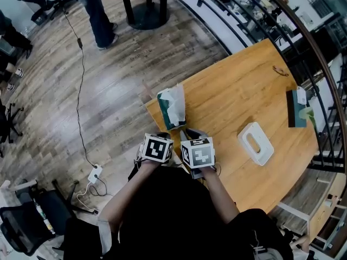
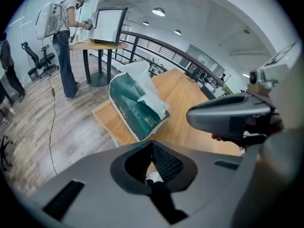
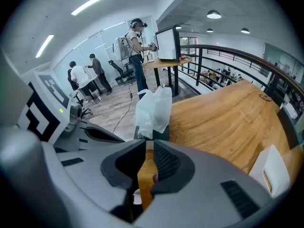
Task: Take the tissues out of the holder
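**A:** Where's the tissue pack from where you stand?

**B:** The green tissue pack (image 1: 170,114) lies on the wooden table (image 1: 238,91), right at its left corner and close to both edges there. Its long axis runs away from the person holding the grippers, and the far end leans a little to the left.

**A:** And the opening?

**B:** It faces up. A white tissue (image 1: 177,95) billows out at the pack's far end, crumpled and loose.

**A:** The holder?

**B:** The white holder (image 1: 255,143) sits well apart from the pack, over to the right on the same table, with its oval slot turned upward.

**A:** What about the grippers?

**B:** They're side by side at the near edge, just short of the pack and angled down toward it. The left gripper (image 2: 152,145) has its jaws together at the tips, with nothing caught between them. The right gripper (image 3: 148,148) has its jaws nearly together. A thin slit shows between them, with only table wood visible through it. Neither gripper touches the pack.

**A:** How are they lined up with it?

**B:** In the right gripper view the tissue stands straight ahead of the jaws. In the left gripper view the pack is ahead and slightly left.
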`<action>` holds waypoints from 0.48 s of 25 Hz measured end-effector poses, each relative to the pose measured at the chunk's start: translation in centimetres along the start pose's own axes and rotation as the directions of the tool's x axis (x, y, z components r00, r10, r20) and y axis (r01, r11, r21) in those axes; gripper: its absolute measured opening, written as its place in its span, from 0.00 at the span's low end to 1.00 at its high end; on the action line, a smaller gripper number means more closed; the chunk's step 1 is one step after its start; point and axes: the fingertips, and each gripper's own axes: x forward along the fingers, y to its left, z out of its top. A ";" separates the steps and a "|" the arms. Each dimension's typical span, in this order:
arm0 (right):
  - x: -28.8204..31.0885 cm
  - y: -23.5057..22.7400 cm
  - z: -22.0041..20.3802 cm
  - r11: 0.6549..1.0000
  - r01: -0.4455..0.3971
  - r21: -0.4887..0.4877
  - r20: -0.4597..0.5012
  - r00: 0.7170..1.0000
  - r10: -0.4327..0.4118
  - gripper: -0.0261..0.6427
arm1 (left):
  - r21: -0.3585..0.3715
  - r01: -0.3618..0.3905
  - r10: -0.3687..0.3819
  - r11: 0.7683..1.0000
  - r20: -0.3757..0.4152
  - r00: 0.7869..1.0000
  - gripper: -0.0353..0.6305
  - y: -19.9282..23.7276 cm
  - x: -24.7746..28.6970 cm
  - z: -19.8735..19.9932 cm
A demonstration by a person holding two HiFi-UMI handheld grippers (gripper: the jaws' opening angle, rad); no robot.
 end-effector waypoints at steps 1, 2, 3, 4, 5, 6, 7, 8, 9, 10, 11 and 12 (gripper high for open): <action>0.0 0.0 -0.3 1.000 0.002 -0.001 -0.006 1.000 -0.002 0.12 | 0.001 -0.001 0.001 1.000 0.000 1.000 0.06 -0.2 0.0 -0.2; 0.0 -0.1 -0.6 1.000 0.004 -0.005 -0.011 1.000 -0.004 0.12 | 0.003 0.001 -0.001 1.000 0.000 1.000 0.06 -0.4 0.0 -0.4; 0.0 -0.1 -0.9 1.000 0.005 -0.008 -0.016 1.000 -0.005 0.10 | 0.005 0.004 -0.004 1.000 0.001 1.000 0.06 -0.6 0.0 -0.6; 0.1 0.0 -1.2 1.000 0.005 -0.012 -0.023 1.000 -0.005 0.09 | 0.007 0.008 -0.008 1.000 0.003 1.000 0.06 -0.8 0.1 -0.7; 0.1 0.0 -1.4 1.000 0.004 -0.015 -0.030 1.000 -0.004 0.08 | 0.006 0.011 -0.011 1.000 0.005 1.000 0.06 -0.9 0.0 -0.8; 0.1 0.0 -1.7 1.000 0.003 -0.018 -0.038 0.999 -0.004 0.07 | 0.002 0.013 -0.013 1.000 0.009 1.000 0.06 -1.0 0.0 -0.8; 0.1 0.0 -1.9 1.000 0.002 -0.020 -0.045 0.999 -0.003 0.06 | -0.002 0.014 -0.014 1.000 0.012 1.000 0.06 -1.2 -0.1 -0.8; 0.2 0.0 -2.2 1.000 0.000 -0.021 -0.052 0.999 -0.001 0.06 | -0.005 0.013 -0.013 1.000 0.016 1.000 0.06 -1.3 -0.2 -0.8; 0.2 0.0 -2.4 1.000 -0.004 -0.021 -0.059 0.998 0.002 0.06 | -0.006 0.012 -0.012 1.000 0.019 1.000 0.06 -1.5 -0.3 -0.8; 0.2 0.1 -2.6 1.000 -0.006 -0.020 -0.067 0.998 0.005 0.06 | -0.007 0.012 -0.012 1.000 0.020 1.000 0.06 -1.6 -0.4 -0.8; 0.3 0.1 -2.9 1.000 -0.009 -0.020 -0.073 0.997 0.007 0.06 | -0.009 0.013 -0.013 1.000 0.021 1.000 0.06 -1.8 -0.5 -1.0; 0.3 0.1 -3.1 1.000 -0.010 -0.021 -0.079 0.997 0.008 0.06 | -0.012 0.014 -0.013 1.000 0.021 1.000 0.06 -1.9 -0.5 -1.1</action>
